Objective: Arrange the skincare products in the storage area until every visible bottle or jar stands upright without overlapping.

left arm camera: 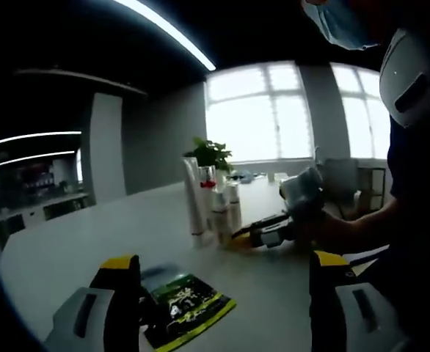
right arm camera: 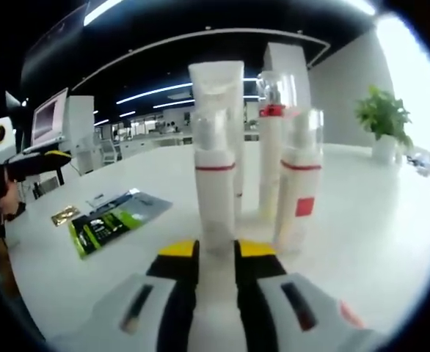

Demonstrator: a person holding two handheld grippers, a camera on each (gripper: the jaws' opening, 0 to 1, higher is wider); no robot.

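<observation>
green packet on white table; plant by window.

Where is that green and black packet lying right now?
In the left gripper view, the green and black packet lies flat on the white table, between the left tongs, nearer than the standing bottles.

Three pump bottles, one tube, one green packet, one plant.

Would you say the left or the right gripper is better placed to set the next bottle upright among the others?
Right, probably: the right gripper is already shut on a white bottle beside the standing bottles. The left gripper hangs open over the table, farther off.
</observation>
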